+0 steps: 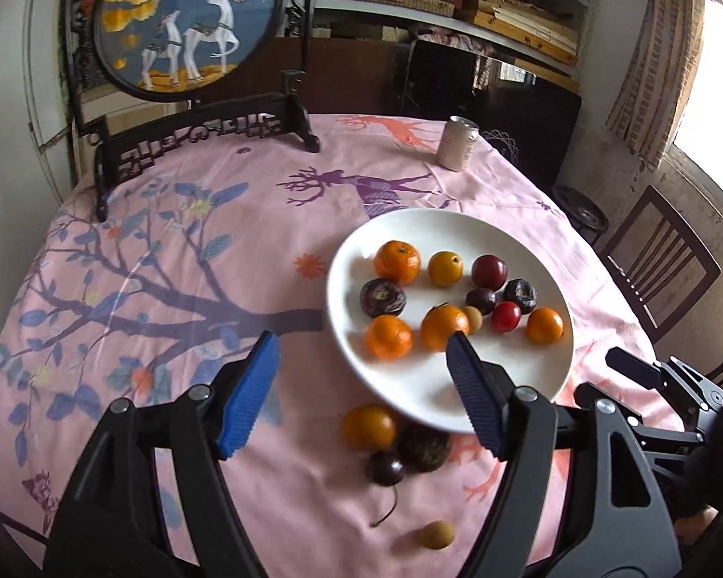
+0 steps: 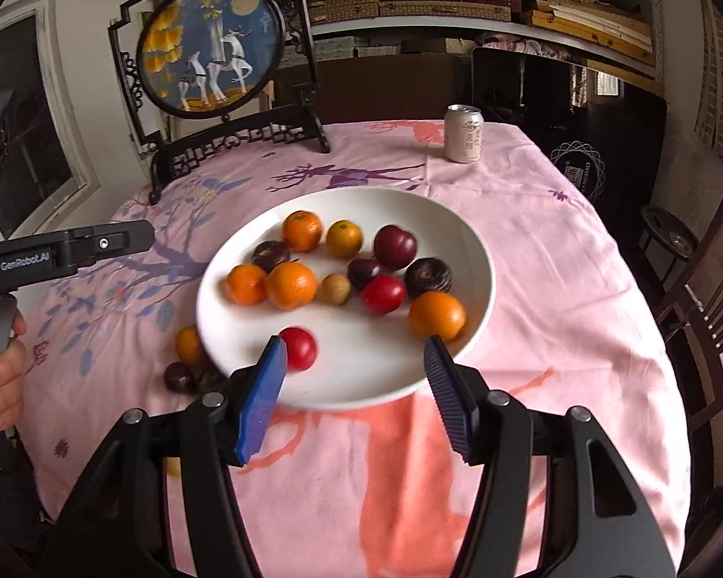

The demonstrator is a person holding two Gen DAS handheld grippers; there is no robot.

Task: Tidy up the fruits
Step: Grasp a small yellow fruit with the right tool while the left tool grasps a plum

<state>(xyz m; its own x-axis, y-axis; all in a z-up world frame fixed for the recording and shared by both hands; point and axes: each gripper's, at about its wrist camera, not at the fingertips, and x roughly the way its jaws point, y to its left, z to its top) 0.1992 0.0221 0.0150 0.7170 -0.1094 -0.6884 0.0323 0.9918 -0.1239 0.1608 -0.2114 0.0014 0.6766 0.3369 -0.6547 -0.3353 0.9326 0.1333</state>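
A white plate [image 1: 458,231] [image 2: 467,241] on the pink tablecloth holds several oranges, dark plums and red fruits. In the right wrist view a red fruit [image 2: 298,348] lies on the plate's near part, just past my open, empty right gripper [image 2: 354,354]. My left gripper [image 1: 361,351] is open and empty, its right finger over the plate's near rim. On the cloth beside the plate lie an orange [image 1: 367,427] [image 2: 189,344], a dark passion fruit [image 1: 425,448], a dark cherry [image 1: 384,467] [image 2: 179,377] and a small brown longan [image 1: 436,535].
A drink can [image 1: 457,143] [image 2: 463,133] stands at the far side of the table. A framed round deer screen [image 1: 188,24] [image 2: 212,48] stands at the far left. A wooden chair [image 1: 660,269] is at the right. The left gripper body [image 2: 62,250] shows at left.
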